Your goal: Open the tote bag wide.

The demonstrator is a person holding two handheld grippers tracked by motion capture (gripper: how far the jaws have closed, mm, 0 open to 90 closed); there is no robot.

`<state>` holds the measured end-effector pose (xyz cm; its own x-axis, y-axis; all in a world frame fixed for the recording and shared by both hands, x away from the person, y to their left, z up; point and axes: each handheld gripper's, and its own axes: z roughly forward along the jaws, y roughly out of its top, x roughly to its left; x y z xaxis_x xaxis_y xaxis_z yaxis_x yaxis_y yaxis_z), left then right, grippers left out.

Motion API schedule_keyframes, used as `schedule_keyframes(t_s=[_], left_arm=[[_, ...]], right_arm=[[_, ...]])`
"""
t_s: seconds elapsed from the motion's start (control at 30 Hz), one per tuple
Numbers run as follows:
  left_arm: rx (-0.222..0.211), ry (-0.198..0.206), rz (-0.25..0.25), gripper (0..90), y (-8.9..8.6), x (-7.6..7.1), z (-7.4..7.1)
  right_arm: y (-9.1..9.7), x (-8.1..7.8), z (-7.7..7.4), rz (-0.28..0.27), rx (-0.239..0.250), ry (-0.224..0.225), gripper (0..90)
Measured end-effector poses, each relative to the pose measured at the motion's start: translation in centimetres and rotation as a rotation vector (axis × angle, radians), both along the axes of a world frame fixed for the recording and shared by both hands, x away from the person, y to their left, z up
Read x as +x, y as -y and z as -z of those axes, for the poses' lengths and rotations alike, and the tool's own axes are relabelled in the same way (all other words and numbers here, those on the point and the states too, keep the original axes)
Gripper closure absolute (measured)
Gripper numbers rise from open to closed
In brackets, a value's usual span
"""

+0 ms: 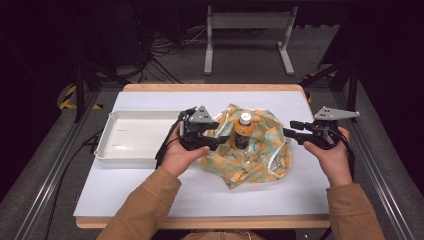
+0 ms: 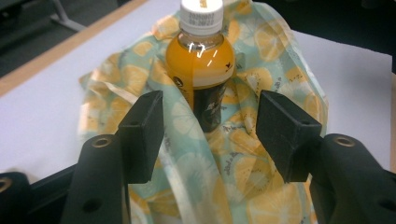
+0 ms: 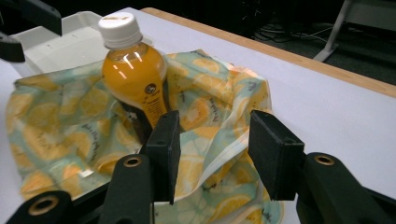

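Note:
A bottle of orange drink [image 1: 243, 131] with a white cap stands upright in the middle of a pale green cloth bag with a lemon print [image 1: 260, 150], which lies crumpled around its base. My left gripper [image 1: 223, 134] hovers just left of the bottle, open, its jaws apart and nothing pressed between them; the bottle [image 2: 201, 60] and bag [image 2: 243, 154] lie beyond its pads. My right gripper [image 1: 287, 128] hangs to the right of the bag, open, with the bag [image 3: 210, 107] and bottle [image 3: 135, 74] ahead of it.
A white rectangular tray [image 1: 131, 136] sits on the table's left side, also seen behind the bottle as the tray [image 3: 60, 42]. The white tabletop [image 1: 200, 195] has a wooden edge. A grey metal stand [image 1: 247, 30] is on the floor beyond the table.

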<state>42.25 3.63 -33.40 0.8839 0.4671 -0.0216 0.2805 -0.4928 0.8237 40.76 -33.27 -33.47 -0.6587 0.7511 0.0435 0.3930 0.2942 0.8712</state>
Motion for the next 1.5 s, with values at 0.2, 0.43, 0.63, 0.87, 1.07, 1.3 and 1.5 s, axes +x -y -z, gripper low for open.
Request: schedule_keyframes(t_s=[0.2,0.43,0.63,0.87,1.07,1.3,1.5], left_arm=[[0.053,-0.004,-0.039,55.3,1.3,1.4,1.3],[0.170,-0.043,-0.153,85.6,1.9,3.6,3.2],[0.222,-0.094,-0.213,87.4,2.1,4.6,5.4],[0.271,-0.136,-0.246,87.1,2.2,4.8,7.0],[0.309,-0.166,-0.267,86.9,2.3,5.0,8.0],[0.322,-0.187,-0.247,84.4,2.3,4.8,8.6],[0.223,-0.162,-0.187,70.4,1.1,3.7,8.0]], right_arm=[[-0.8,2.0,0.9,0.012,-0.031,-0.019,58.9],[-1.5,3.5,1.9,0.009,-0.064,-0.026,73.1],[-1.9,4.4,3.2,0.003,-0.100,-0.057,77.2],[-2.3,5.2,5.2,-0.005,-0.122,-0.106,79.1],[-2.6,5.5,7.3,-0.002,-0.170,-0.159,79.0],[-2.2,5.5,7.9,0.014,-0.202,-0.204,76.1],[-1.7,4.1,7.3,0.013,-0.187,-0.168,73.0]])
